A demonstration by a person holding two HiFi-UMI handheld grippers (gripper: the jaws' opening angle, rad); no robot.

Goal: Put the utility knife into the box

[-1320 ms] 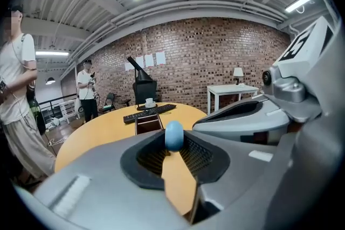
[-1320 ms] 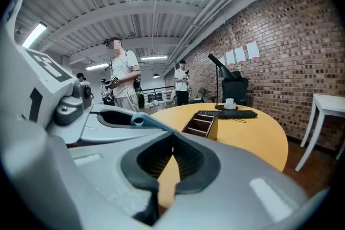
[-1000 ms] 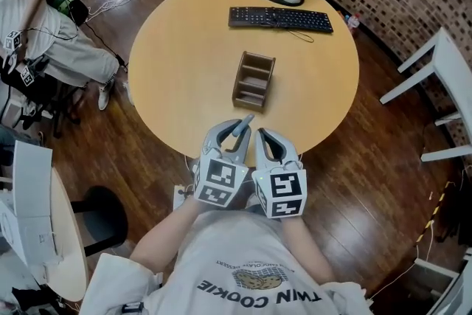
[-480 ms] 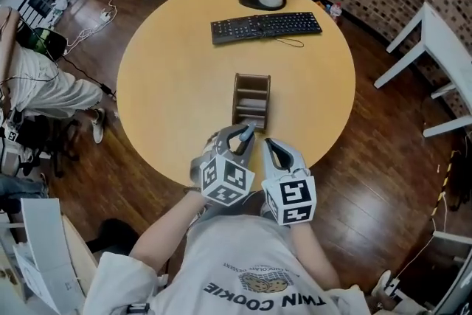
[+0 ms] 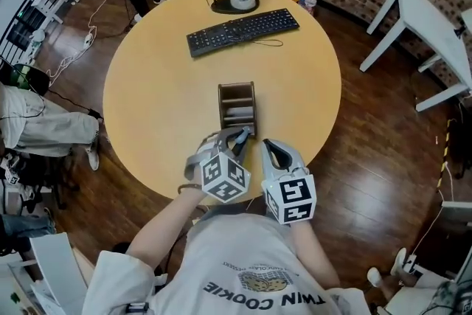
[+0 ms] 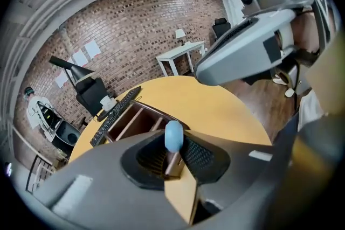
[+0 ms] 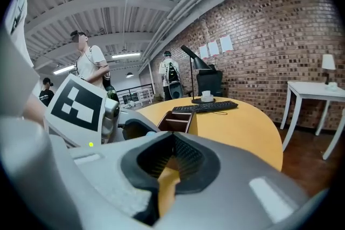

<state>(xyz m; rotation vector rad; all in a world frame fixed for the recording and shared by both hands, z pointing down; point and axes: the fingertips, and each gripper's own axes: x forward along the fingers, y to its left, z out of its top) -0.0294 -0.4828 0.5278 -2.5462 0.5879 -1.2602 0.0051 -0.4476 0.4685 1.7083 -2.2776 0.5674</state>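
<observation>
Grippers at the near edge of the tabletop [image 5: 158, 96], legend running from you outward. Your left gripper [image 5: 233, 141] had its jaws clenched on the utility knife [image 6: 173, 140]. The handle was pinched between the ribbed pads, and the pale blue end stood clear beyond the jaw tips. The knife's long axis ran along the line of the jaws, forward and slightly to the right, tilted downward.

Your right gripper [image 5: 273, 153] sat just beside the left one. Its jaws were drawn together on nothing, and it was slightly farther from the target.

The box [image 5: 220, 107] stood directly ahead of the knife, open side up. Its long axis pointed away from you, and cross dividers split it into compartments. The blue end lay at the box's near wall. Whether it touched that wall could not be told.

The coming move would turn on this alignment: knife and box lay nearly in one line, so the left hand probably needed only to carry forward over a compartment. The keyboard [image 5: 242, 31] lay well beyond.
</observation>
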